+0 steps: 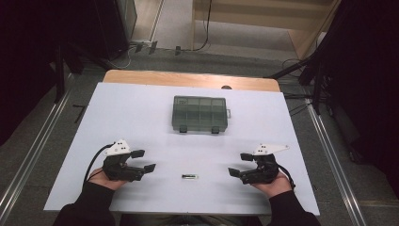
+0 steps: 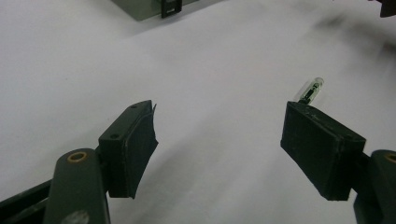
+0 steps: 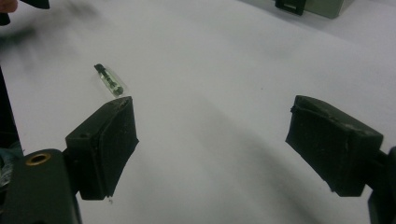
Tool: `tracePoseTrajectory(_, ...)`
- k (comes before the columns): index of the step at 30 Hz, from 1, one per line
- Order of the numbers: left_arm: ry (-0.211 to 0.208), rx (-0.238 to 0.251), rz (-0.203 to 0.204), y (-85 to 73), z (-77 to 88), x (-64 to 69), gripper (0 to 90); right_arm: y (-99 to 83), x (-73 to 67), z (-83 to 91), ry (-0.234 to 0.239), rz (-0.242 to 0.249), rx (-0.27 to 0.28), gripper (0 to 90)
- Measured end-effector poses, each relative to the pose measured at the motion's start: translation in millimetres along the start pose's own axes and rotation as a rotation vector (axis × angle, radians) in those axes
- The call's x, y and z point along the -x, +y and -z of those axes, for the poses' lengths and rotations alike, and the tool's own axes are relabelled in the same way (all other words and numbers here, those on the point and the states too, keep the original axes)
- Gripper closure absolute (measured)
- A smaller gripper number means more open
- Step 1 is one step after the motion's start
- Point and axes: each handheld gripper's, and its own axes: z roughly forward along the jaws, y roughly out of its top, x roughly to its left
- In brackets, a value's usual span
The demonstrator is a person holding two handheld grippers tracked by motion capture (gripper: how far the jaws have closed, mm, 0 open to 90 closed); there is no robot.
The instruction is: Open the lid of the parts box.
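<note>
High view showed a small clear tube lying flat on the white worktop, between the two tongs.

The tube had something dark inside it. It lay near the person's edge of the worktop, and nothing touched it. The left tongs sat to its left, with the jaws wide apart and nothing between them. The right tongs sat to its right, also wide apart and holding nothing. Both tongs pointed in toward the tube. In the left gripper view, the tube peeked out just past one jaw. A grey see-through box with little rooms inside sat shut, farther back in the middle of the worktop, well apart from the tube.
</note>
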Motion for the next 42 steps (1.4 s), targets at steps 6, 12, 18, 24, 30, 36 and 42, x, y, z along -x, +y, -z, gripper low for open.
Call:
tracePoseTrajectory(6,-0.009,0.004,-0.004,-0.3,-0.3,2.4,25.8,-1.1,0.3,-0.2,-0.005,0.001,-0.006,17.7)
tracePoseTrajectory(12,-0.018,-0.007,0.004,-0.3,-1.1,2.4,25.9,-1.2,0.4,-0.1,-0.009,0.001,-0.006,18.6)
tracePoseTrajectory(18,-0.01,0.001,0.003,-0.2,-0.9,1.8,25.9,-1.3,0.3,-0.6,-0.005,-0.001,-0.009,19.8)
tracePoseTrajectory(24,-0.014,0.0,0.0,-0.4,-0.9,2.0,25.9,-1.3,0.5,-0.6,-0.005,0.001,-0.008,19.7)
tracePoseTrajectory(30,-0.018,-0.004,0.002,-0.4,-1.4,1.9,25.9,-1.3,0.2,-0.9,-0.002,-0.004,-0.014,19.8)
tracePoseTrajectory(36,-0.017,-0.003,0.002,-0.5,-1.0,1.9,25.9,-1.7,0.3,-1.3,-0.003,0.004,-0.02,20.0)
tracePoseTrajectory(42,-0.01,-0.009,-0.002,-0.7,-1.0,1.6,25.9,-1.7,0.6,-1.3,-0.002,-0.001,-0.018,20.2)
